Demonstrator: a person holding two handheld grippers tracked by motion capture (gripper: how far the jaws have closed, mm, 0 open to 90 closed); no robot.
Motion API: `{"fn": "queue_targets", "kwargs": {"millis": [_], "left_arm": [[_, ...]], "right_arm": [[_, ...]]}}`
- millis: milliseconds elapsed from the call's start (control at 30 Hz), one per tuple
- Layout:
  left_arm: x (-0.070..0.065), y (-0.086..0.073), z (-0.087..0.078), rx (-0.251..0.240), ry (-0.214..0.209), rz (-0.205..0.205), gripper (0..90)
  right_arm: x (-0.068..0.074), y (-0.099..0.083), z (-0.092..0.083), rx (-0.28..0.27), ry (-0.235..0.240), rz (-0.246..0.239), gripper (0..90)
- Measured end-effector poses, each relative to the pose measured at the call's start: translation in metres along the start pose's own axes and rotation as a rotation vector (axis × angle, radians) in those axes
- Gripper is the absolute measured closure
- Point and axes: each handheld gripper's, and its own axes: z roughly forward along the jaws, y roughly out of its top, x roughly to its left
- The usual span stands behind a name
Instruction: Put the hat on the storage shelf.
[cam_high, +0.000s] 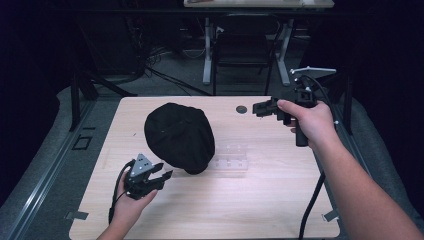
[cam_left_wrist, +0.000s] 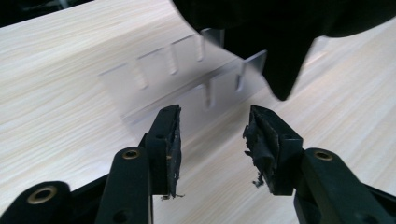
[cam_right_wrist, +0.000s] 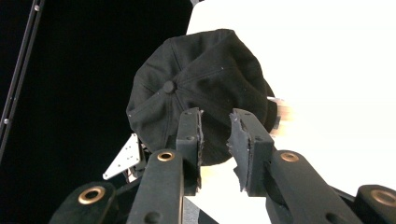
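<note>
The black cap (cam_high: 179, 136) sat on a clear rack (cam_high: 231, 157) on the counter (cam_high: 250, 200). Both hand-held grippers, left (cam_high: 167, 175) and right (cam_high: 256, 108), stood open and empty. The cap could slide off, judging by its overhang.

Black cap (cam_high: 179, 137): soft fabric, panelled crown w/ top button, sits crown-up on clear slotted rack (cam_high: 231, 156), covering rack's left part. Cap lies just ahead of left gripper (cam_high: 161, 176), apart from its tips; in left gripper view, a pointed cap edge hangs over rack (cam_left_wrist: 187, 74). Well apart from right gripper (cam_high: 261, 108), ahead of its tips in right gripper view.
</note>
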Motion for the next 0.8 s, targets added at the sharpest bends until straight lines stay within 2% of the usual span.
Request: {"fn": "queue_targets", "kwargs": {"millis": [133, 300, 533, 800], "left_arm": [[0.013, -0.009, -0.004, -0.007, 0.018, -0.037, 51.6], [0.024, -0.019, -0.005, 0.007, 0.047, -0.067, 50.5], [0.028, -0.023, -0.003, 0.016, 0.053, -0.081, 50.2], [0.028, -0.027, -0.001, 0.02, 0.045, -0.08, 50.3]], "right_arm": [[-0.01, -0.008, -0.004, 0.006, -0.025, -0.004, 73.0], [-0.027, -0.018, -0.01, 0.001, -0.04, 0.022, 73.0], [-0.05, -0.035, -0.012, -0.001, -0.035, 0.051, 72.8], [-0.069, -0.049, -0.006, 0.012, -0.056, 0.048, 72.6]]}}
